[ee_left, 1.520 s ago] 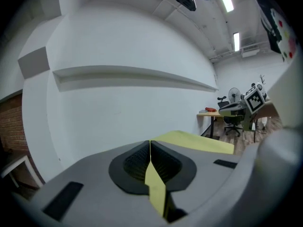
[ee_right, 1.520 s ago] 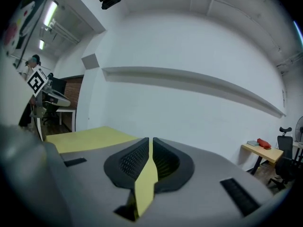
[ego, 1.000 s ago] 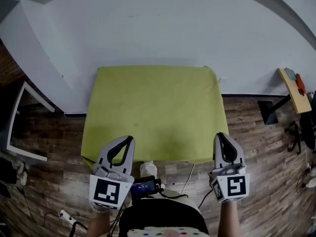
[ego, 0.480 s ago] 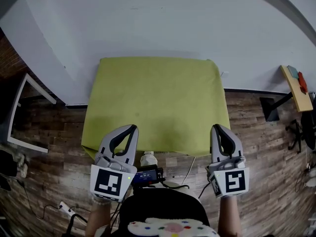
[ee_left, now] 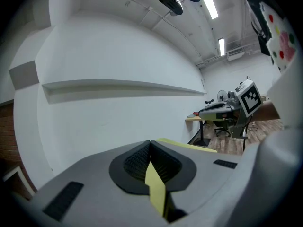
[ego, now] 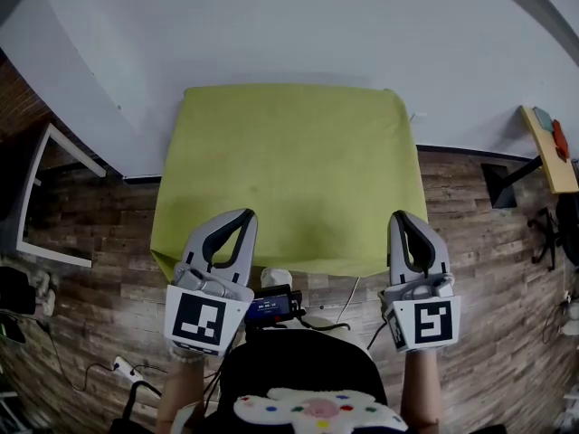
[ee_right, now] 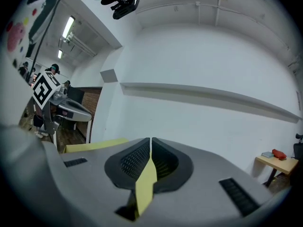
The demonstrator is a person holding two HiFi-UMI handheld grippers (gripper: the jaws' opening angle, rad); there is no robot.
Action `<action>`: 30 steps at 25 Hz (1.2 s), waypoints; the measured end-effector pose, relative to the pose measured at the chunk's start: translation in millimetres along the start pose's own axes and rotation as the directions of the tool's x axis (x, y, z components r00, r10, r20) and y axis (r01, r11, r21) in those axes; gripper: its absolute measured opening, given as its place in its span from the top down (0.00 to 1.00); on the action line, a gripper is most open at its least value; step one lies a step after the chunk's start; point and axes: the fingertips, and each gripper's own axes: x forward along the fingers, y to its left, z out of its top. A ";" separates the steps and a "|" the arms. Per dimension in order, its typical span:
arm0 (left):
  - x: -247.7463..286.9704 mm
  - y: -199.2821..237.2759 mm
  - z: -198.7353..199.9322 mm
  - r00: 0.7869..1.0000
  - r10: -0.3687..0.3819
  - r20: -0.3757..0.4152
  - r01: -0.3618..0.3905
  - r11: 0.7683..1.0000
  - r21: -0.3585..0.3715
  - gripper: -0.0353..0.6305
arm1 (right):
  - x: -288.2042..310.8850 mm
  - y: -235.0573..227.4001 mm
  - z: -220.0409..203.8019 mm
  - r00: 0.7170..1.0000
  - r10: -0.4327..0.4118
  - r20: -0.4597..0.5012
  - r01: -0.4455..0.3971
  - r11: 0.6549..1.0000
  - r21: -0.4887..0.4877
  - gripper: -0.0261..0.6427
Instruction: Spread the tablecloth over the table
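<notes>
Fingers point(ee_left: 135, 162) of left gripper point(ego: 237, 220) and right gripper point(ego: 404, 220) clamp tight on near edge of lime-green fabric tablecloth point(ego: 289, 179) lying across worktop. Risk: uneven tug skews it or drags far edge off; thin pinch could slip.

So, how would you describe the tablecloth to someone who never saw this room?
Find the big white wall; the tablecloth lies spread flat just in front of it. It is the only yellow-green sheet, and the left gripper and right gripper both pinch its near edge.
</notes>
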 end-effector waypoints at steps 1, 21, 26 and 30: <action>0.1 -0.8 -0.8 1.000 -0.001 -0.003 0.001 1.000 0.002 0.92 | -0.8 0.9 -1.0 1.000 0.003 -0.004 -0.003 1.000 -0.006 0.90; -6.9 0.6 1.3 1.000 0.020 0.004 -0.020 1.000 0.002 0.92 | 3.1 10.0 1.8 0.999 0.033 0.003 -0.033 0.999 -0.009 0.90; -6.5 1.8 3.1 1.000 0.020 0.013 -0.020 1.000 0.001 0.92 | 4.8 11.0 5.6 1.000 0.027 0.010 -0.027 1.000 0.000 0.90; -5.2 -1.7 2.3 1.000 0.020 0.014 -0.020 1.000 -0.001 0.92 | 3.5 9.3 3.4 1.000 0.026 0.009 -0.026 1.000 -0.005 0.90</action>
